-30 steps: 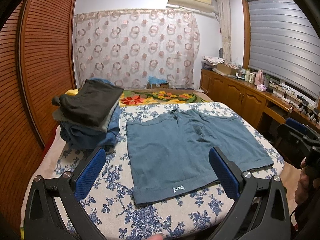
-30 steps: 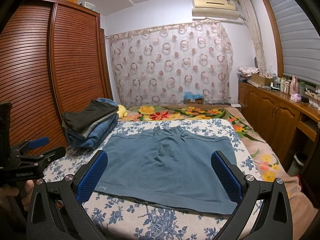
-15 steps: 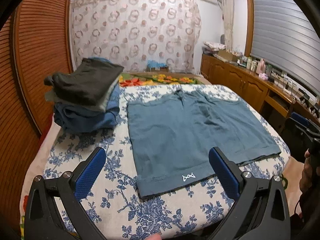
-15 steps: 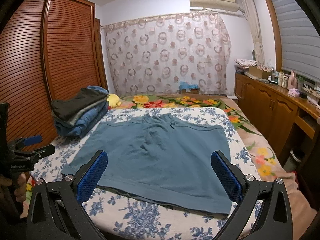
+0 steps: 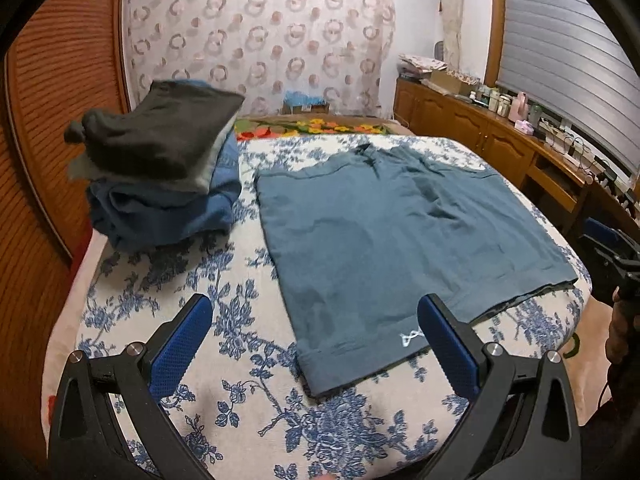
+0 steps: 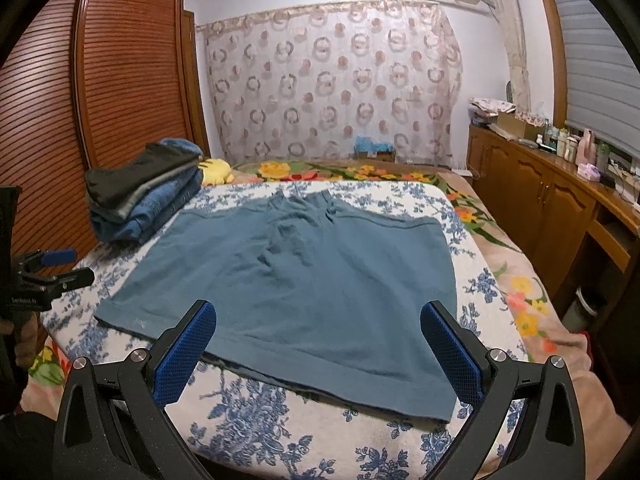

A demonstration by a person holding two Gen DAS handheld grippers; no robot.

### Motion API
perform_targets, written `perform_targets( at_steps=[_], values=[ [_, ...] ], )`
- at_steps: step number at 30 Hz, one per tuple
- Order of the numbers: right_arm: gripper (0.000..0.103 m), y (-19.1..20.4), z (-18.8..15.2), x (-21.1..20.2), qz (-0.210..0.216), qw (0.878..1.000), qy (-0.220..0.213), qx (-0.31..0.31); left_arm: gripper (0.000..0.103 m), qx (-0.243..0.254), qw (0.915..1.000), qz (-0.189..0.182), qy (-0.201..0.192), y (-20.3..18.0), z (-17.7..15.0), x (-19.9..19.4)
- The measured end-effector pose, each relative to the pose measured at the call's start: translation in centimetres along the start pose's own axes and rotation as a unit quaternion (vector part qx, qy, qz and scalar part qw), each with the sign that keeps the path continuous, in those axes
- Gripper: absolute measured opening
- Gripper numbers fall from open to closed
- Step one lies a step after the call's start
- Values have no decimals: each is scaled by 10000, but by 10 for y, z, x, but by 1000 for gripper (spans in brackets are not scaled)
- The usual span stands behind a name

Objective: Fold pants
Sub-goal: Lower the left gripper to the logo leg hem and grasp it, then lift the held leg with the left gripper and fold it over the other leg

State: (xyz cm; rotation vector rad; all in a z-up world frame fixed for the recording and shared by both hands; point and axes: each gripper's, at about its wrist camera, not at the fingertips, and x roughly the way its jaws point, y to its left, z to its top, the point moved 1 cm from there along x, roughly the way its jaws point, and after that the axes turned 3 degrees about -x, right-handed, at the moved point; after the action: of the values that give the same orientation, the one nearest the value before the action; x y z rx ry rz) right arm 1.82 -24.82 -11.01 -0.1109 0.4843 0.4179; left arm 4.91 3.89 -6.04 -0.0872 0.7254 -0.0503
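A pair of teal-blue shorts (image 5: 384, 240) (image 6: 304, 276) lies spread flat on the blue-flowered bedspread (image 5: 224, 344) (image 6: 280, 424), leg hems toward me and waistband at the far end. A small white logo (image 5: 409, 337) marks the near left hem. My left gripper (image 5: 316, 334) hovers open over the near left hem corner, nothing between its blue pads. Above the near right part of the hem, my right gripper (image 6: 318, 344) is also open and empty. Each gripper shows at the edge of the other's view: the right one (image 5: 612, 256) and the left one (image 6: 48, 272).
A stack of folded clothes (image 5: 160, 176) (image 6: 148, 196) sits at the bed's far left beside a slatted wooden wardrobe (image 6: 128, 80). A yellow plush toy (image 6: 216, 172) lies behind it. Wooden cabinets (image 6: 560, 208) with bottles run along the right wall. A patterned curtain (image 6: 332, 80) hangs at the back.
Both grippers have tipped downward and moved closer to the near hem of the shorts, so the bed fills more of each view. Both stayed open. The shorts have not moved.
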Motion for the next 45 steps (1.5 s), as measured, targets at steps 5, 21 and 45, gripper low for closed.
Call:
perform_targets(
  at_steps=[5, 21, 45],
  values=[
    [101, -4, -6, 3, 56, 9998, 188, 83, 100, -90, 9996, -36, 249, 8, -11, 15],
    [99, -3, -7, -18, 118, 9989, 445, 78, 61, -268, 9974, -405, 526, 10, -33, 24],
    [82, -10, 10, -4, 235, 9981, 577, -1, 10, 2, 9959, -905, 72, -18, 1, -8]
  ],
)
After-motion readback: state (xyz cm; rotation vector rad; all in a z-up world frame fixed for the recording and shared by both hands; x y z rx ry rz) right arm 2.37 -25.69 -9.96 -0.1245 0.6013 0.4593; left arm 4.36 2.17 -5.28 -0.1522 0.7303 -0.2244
